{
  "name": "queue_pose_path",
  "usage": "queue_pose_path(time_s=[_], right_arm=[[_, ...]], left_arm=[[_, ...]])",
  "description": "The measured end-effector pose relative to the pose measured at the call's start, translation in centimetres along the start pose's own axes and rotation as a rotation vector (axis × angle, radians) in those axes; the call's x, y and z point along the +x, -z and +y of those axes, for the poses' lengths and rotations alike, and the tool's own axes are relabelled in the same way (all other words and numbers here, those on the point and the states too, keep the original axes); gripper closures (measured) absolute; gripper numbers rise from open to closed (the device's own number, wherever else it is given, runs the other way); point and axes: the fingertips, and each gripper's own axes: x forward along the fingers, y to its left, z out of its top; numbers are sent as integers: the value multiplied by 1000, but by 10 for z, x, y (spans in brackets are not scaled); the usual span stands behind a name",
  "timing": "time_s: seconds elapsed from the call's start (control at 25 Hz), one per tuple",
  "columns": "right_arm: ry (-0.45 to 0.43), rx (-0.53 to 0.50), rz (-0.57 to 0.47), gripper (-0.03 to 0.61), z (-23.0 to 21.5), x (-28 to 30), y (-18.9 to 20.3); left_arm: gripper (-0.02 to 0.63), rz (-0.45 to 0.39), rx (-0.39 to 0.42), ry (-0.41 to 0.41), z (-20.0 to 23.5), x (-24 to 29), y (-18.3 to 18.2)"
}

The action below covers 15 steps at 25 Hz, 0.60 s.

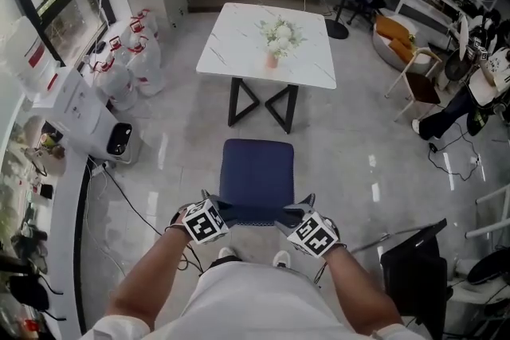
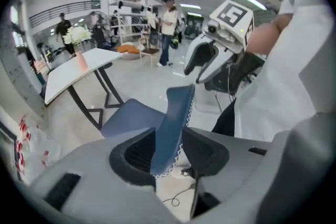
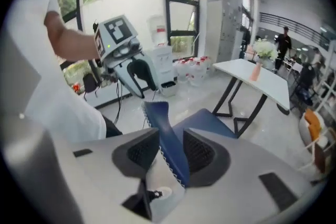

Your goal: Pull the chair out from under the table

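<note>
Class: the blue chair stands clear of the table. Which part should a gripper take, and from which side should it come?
Take the top edge of the backrest, coming from above on the side away from the table. It is a thin upright panel that fits between jaws, while the seat is broad and flat. Gripping near each end probably limits twisting.

One blue chair (image 1: 256,171), one white table (image 1: 231,44) carrying one vase of flowers (image 1: 275,42), one wooden chair (image 1: 418,84), about four water jugs (image 1: 145,66) on the floor (image 1: 351,147), two standing people (image 2: 169,26) seen in the left gripper view, and two grippers, the left gripper (image 1: 217,203) and the right gripper (image 1: 299,207), each with two jaws.
</note>
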Motion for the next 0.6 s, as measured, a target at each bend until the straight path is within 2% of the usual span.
queue_pose_path(time_s=[0.12,0.24,0.44,0.6], right_arm=[[36,157,-175,431,-9,-27,-31],[55,252,-359,442,-12,-59,-65],[95,238,-509,447,-12,-100,-99],[116,211,-579,463,-10,-124,-115]], left_arm=[[448,-152,-77,-57,6,-33,-30],[456,-306,-87,-106,4,-62,-63],[471,-592,-79,-200,0,-120,-121],[494,-748,-104,-226,-2,-159,-147]])
